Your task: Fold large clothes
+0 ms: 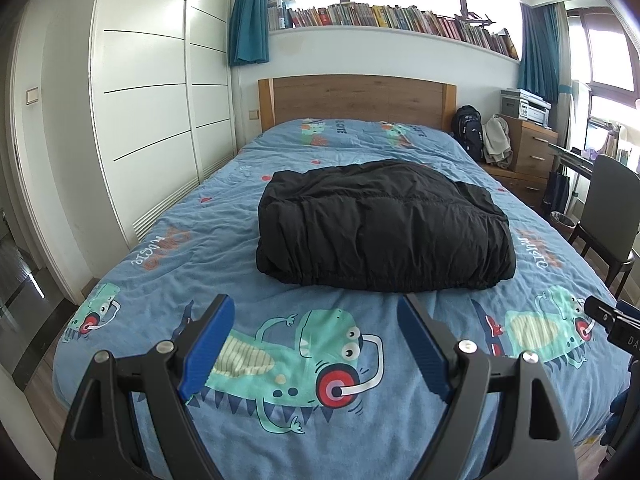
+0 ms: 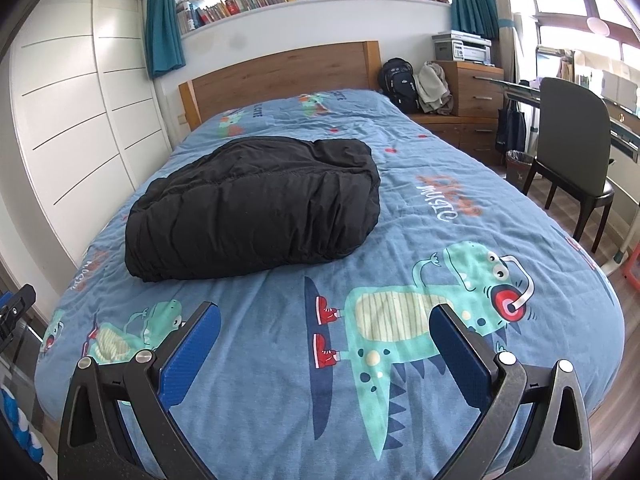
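The black padded garment [image 1: 384, 228] lies as a thick folded bundle in the middle of the bed [image 1: 224, 248], its gathered elastic hem turned toward the foot, the headboard [image 1: 356, 98] well beyond it. It sits squarely on the blue dinosaur quilt with bare cover all round, which I take to be the reason for working here: a broad flat surface where a bulky coat can be laid out and doubled over without slipping off. Both tools are held back over the foot of the bed, short of the bundle and touching nothing. The left gripper [image 1: 316, 320] has its blue-padded fingers [image 1: 210, 344] spread wide, empty, pointing at the near hem; the right gripper [image 2: 324, 328] is likewise spread and empty, and from its side the bundle lies ahead and off to the left. A corner of the right tool shows at the edge of the left view, so the two hang side by side. To my eye the folding looks about done, the hands drawn clear so the puffy layers can settle; the filling may well spring the fold open again. Beyond the bed's far right corner stand a backpack [image 1: 468, 130] and a chest of drawers [image 1: 532, 148]
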The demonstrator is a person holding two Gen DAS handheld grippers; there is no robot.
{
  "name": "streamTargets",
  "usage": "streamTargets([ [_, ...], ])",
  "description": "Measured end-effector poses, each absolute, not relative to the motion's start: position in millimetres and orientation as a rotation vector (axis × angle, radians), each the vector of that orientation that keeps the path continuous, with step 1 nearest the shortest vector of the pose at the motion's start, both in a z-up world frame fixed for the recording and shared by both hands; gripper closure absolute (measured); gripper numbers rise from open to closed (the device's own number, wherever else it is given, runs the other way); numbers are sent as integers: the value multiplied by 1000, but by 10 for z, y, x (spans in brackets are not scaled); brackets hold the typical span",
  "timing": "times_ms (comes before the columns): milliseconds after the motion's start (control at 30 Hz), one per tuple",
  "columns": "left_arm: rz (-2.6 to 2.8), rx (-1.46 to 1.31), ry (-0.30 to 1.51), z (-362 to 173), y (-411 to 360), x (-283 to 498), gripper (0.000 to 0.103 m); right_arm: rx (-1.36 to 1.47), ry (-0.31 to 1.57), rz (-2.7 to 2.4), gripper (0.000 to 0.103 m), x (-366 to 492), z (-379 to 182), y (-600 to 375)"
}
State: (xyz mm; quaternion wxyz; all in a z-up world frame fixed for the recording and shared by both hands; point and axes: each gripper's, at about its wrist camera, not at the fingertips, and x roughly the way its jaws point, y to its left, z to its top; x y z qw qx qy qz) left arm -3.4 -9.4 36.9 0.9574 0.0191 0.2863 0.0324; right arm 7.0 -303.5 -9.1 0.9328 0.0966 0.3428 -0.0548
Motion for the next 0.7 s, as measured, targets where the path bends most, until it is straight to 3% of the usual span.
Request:
streamTargets([
  [700, 28, 25, 627, 78, -105, 80, 20, 191, 736, -157, 1, 128, -193, -3122],
])
